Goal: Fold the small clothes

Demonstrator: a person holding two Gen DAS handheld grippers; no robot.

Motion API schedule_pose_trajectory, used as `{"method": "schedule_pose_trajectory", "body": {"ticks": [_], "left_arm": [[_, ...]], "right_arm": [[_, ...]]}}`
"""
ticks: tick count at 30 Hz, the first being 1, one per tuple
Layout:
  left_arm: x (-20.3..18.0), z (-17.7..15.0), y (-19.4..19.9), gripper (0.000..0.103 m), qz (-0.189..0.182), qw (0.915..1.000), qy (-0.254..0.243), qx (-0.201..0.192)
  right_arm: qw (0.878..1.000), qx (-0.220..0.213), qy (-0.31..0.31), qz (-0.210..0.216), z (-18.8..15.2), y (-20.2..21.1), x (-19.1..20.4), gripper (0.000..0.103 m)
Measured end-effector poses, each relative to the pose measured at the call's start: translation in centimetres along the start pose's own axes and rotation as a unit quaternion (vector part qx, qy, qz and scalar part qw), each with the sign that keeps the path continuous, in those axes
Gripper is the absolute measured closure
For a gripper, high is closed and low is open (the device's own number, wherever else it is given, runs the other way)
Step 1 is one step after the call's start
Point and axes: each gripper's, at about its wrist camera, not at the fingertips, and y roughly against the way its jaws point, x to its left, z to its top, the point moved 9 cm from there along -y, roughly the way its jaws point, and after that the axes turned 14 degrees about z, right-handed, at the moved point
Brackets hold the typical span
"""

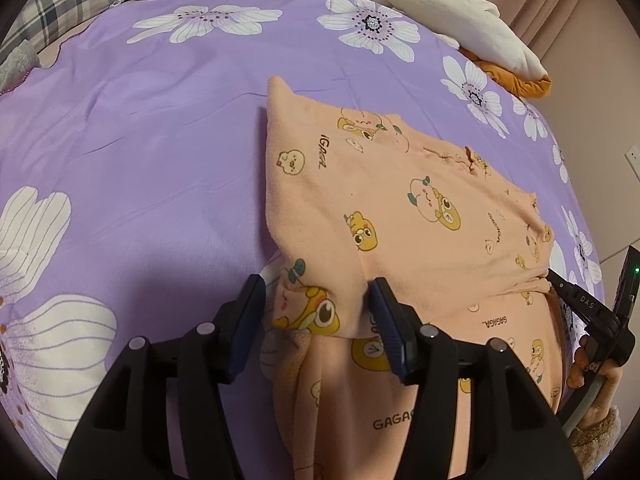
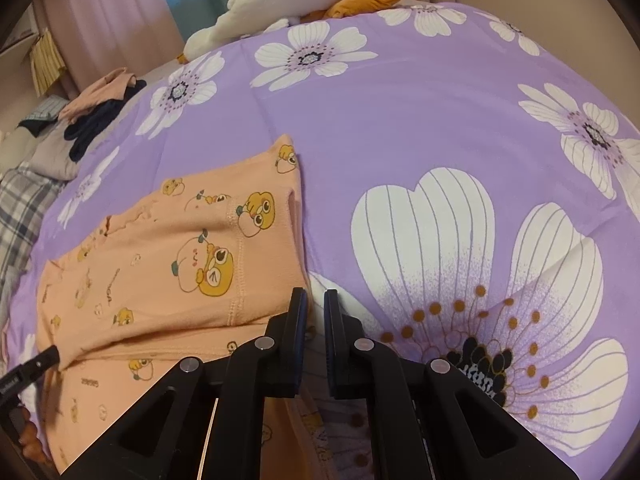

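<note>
Leftmost, a purple floral sheet (image 1: 140, 140) covers the bed, and the task's thing, a peach garment (image 1: 400, 208) printed with cartoon ducks, lies flat on it toward the right of the left-wrist view, one layer folded over another. The left gripper (image 1: 316, 312) stands about half open astride the near folded corner; cloth sits between the pads, but they do not seem to press on it. Further right, the right gripper (image 2: 315, 304) is nearly closed. In its own view the gap looks empty, just off the garment's right edge; in the left view its tip meets the fold's far corner, so a pinch on a thin hem cannot be ruled out.

By the look of it, the cloth is light, soft knit, limp rather than stiff, and will sag and slide over itself. Best taken at corners or along the stitched hem (image 2: 236, 264), both ends at once.

Readable print: "GAGAGA" repeated on the fabric, and "DAS" on the right tool.
</note>
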Motion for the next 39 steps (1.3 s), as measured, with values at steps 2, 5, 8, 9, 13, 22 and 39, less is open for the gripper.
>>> {"method": "schedule_pose_trajectory", "body": {"ticks": [2,5,8,9,13,22,39], "left_arm": [[0.0,0.0,0.0,0.047,-0.003,1.0,0.001,0.0],[0.0,0.1,0.0,0.046,-0.004,1.0,0.002,0.0],[-0.1,0.1,0.0,0.046,-0.004,1.0,0.001,-0.001],[-0.1,0.1,0.0,0.046,-0.005,1.0,0.002,-0.001],[-0.2,0.2,0.0,0.043,-0.012,0.9999,0.001,-0.004],[-0.3,0.2,0.0,0.043,-0.018,0.9998,0.002,-0.008],[-0.2,-3.0,5.0,0.044,-0.057,0.9977,0.033,0.018]], "right_arm": [[1.0,-0.001,-0.001,0.0,0.0,0.0,0.0,0.098],[1.0,-0.001,-0.002,0.001,0.0,0.0,0.0,0.099],[1.0,-0.002,-0.004,0.003,0.1,0.0,-0.1,0.098],[1.0,-0.003,-0.007,0.005,0.1,0.0,-0.1,0.098],[1.0,-0.003,-0.013,0.007,0.2,-0.1,-0.2,0.098],[1.0,-0.005,-0.012,0.0,0.2,-0.2,-0.2,0.098],[0.999,0.019,0.026,-0.025,-1.6,2.2,0.0,0.08]]}}
